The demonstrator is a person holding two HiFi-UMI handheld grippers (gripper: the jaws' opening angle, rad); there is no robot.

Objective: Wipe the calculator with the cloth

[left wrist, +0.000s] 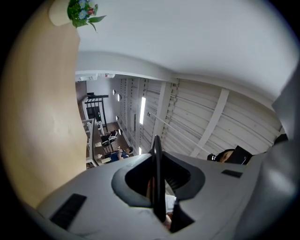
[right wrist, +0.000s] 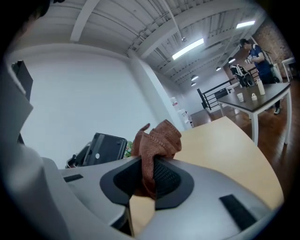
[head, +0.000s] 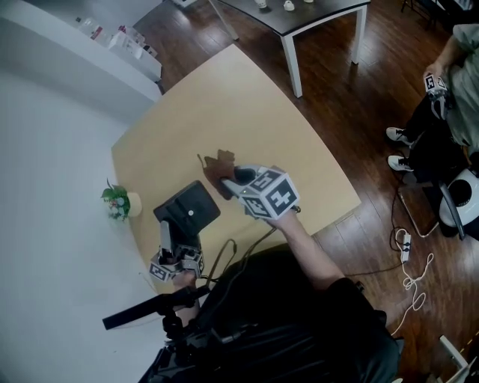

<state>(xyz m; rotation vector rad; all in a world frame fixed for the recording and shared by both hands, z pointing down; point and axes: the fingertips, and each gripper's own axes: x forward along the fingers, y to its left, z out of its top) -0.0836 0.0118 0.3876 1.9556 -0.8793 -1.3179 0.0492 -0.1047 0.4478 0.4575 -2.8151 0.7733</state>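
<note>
The left gripper sat nearest the person, at the near left of the table. Its jaws were nearly together and clamped on the near edge of the calculator. In the left gripper view the calculator appeared edge-on as a thin black strip running straight up between the jaws of the left gripper. From the jaws the black body rose away from the person, with its broad face turned up toward the head camera.

Just right of the calculator and a little farther out, the right gripper had its jaws closed on the brown cloth. In the right gripper view the cloth was pinched in the throat of the right gripper and bunched up beyond the tips. The calculator lay to its left. Contact between cloth and calculator could not be determined.

A small plant stood at the left edge of the table, near the calculator, against the white wall. The tan surface extended far and right of the cloth to a curved right edge. Beyond that edge lay dark wooden floor. Farther off stood a dark table, and a seated person was at the far right.
</note>
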